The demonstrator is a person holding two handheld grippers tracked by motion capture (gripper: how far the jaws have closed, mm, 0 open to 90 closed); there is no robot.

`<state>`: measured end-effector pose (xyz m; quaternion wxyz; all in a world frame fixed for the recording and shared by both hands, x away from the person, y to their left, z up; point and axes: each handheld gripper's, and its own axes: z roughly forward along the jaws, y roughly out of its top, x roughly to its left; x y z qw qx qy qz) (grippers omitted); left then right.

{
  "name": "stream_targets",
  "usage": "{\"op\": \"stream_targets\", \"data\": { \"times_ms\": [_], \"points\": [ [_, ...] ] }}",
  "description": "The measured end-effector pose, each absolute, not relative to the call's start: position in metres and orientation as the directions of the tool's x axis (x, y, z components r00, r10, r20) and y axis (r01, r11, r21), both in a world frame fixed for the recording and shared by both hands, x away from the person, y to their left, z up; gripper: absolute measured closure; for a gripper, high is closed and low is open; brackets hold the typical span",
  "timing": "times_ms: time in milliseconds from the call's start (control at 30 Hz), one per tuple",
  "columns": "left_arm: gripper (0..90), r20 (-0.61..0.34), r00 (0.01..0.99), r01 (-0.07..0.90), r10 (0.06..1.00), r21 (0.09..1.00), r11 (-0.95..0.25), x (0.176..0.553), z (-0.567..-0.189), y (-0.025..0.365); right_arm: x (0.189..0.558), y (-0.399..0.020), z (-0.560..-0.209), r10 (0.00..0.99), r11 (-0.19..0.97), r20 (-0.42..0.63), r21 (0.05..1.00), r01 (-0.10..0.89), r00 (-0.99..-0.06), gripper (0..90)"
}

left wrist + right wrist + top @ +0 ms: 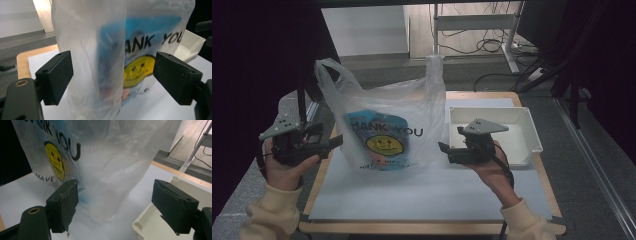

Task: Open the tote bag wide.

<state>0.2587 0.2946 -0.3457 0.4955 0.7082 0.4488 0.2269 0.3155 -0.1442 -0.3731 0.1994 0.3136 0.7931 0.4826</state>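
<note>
Closest to the camera in the high view are two cream sleeves coming in from the bottom edge, each hand holding a black gripper above the white sheet that covers the wooden table. The left gripper sits at the left edge of the table with its jaws pointing at the plastic bag. In the left gripper view its jaws are spread wide, with the bag's side edge in the gap between them and neither pad pressing on it. The right gripper hangs just right of the bag, pointing left at it. The right gripper view shows those jaws wide apart too, nothing pinched, the bag's other side just ahead of them.

The bag stands upright in the middle of the sheet between the two grippers, both handles sticking up. It's that thin see-through white kind with "THANK YOU" in black letters on a blue patch, a yellow smiley face under it, and a smaller line below that starts "HAVE"; I can't make out the rest. Something bluish shows through the plastic, too blurry to say what.

Just right of the bag is a white tray, behind the right gripper. Further back there's grey floor, cables and metal desk legs.
</note>
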Motion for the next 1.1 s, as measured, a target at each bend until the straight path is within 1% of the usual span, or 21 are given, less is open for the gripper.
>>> {"op": "stream_targets", "data": {
  "times_ms": [200,267,300,400,433,667,700,767,833,867,967,1000,1067,1100],
  "points": [
    [17.6,-0.129,0.494,0.410,0.860,0.907,-0.100,0.276,-0.336,0.291,0.324,-0.137,-0.365,0.686,0.339,-0.014,0.890,0.304,-0.727,21.6],
    [20.4,-0.125,0.492,0.407,0.862,0.908,-0.100,0.280,-0.334,0.291,0.326,-0.136,-0.364,0.687,0.339,-0.015,0.891,0.303,-0.726,21.6],
    [24.3,-0.125,0.493,0.405,0.861,0.909,-0.100,0.282,-0.333,0.291,0.326,-0.135,-0.363,0.687,0.341,-0.016,0.890,0.303,-0.727,21.6],
    [30.8,-0.121,0.501,0.398,0.857,0.911,-0.105,0.284,-0.333,0.290,0.328,-0.134,-0.362,0.688,0.344,-0.020,0.889,0.301,-0.725,21.6],
    [30.8,-0.115,0.500,0.395,0.859,0.912,-0.107,0.285,-0.333,0.289,0.328,-0.134,-0.362,0.688,0.344,-0.020,0.889,0.301,-0.725,21.6],
    [43.8,-0.094,0.487,0.383,0.868,0.917,-0.115,0.286,-0.334,0.289,0.328,-0.134,-0.360,0.693,0.343,-0.023,0.890,0.301,-0.721,21.6],
    [43.8,-0.093,0.488,0.382,0.868,0.917,-0.116,0.285,-0.334,0.289,0.328,-0.134,-0.360,0.693,0.343,-0.023,0.890,0.301,-0.721,21.6],
    [49.1,-0.096,0.491,0.380,0.866,0.918,-0.114,0.285,-0.335,0.290,0.328,-0.134,-0.359,0.692,0.342,-0.024,0.891,0.299,-0.721,21.6],
    [56.4,-0.098,0.491,0.384,0.866,0.916,-0.114,0.286,-0.336,0.289,0.328,-0.134,-0.356,0.692,0.341,-0.026,0.892,0.295,-0.721,21.6],
    [63.5,-0.098,0.491,0.385,0.866,0.916,-0.115,0.286,-0.337,0.289,0.328,-0.132,-0.354,0.692,0.338,-0.027,0.895,0.291,-0.721,21.5],
    [74.5,-0.104,0.493,0.388,0.864,0.915,-0.112,0.287,-0.340,0.289,0.329,-0.130,-0.350,0.690,0.339,-0.033,0.897,0.283,-0.723,21.6],
    [74.5,-0.106,0.492,0.391,0.864,0.914,-0.111,0.288,-0.340,0.289,0.329,-0.129,-0.348,0.689,0.338,-0.035,0.899,0.278,-0.724,21.5],
    [80.7,-0.106,0.488,0.391,0.866,0.914,-0.108,0.288,-0.341,0.289,0.331,-0.123,-0.341,0.686,0.336,-0.041,0.903,0.266,-0.727,21.6],
    [80.7,-0.107,0.488,0.391,0.866,0.914,-0.108,0.289,-0.342,0.289,0.331,-0.123,-0.341,0.686,0.336,-0.041,0.903,0.266,-0.727,21.6]
  ]
}}
